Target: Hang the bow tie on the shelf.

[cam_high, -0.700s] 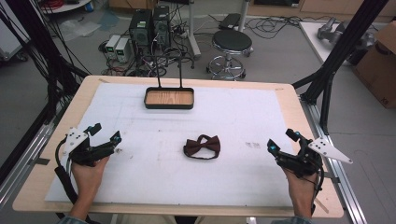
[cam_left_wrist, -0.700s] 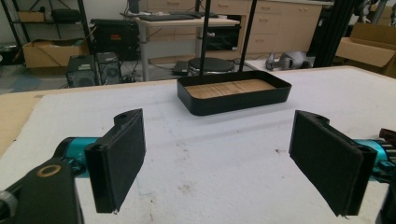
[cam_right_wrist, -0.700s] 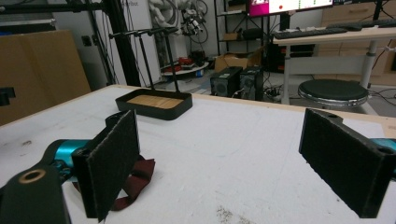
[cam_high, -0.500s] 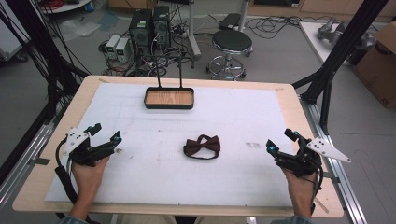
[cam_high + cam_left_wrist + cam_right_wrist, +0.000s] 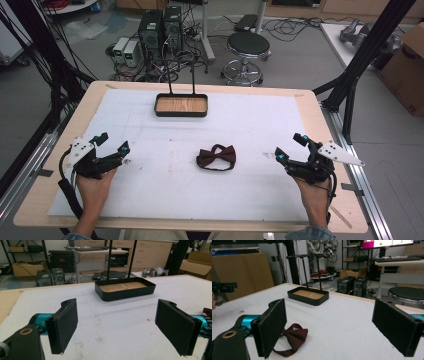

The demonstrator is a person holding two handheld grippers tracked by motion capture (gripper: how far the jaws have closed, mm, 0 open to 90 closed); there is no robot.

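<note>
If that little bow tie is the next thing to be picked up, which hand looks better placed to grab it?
Probably the right. The right gripper is open and angled toward the bow tie, which lies just past one jaw in its own view. The left gripper, also open, faces the black tray instead.

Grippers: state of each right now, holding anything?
Left gripper: open, empty, resting low at the white mat.
Right gripper: open, empty, bow tie lying untouched on the mat.
</note>
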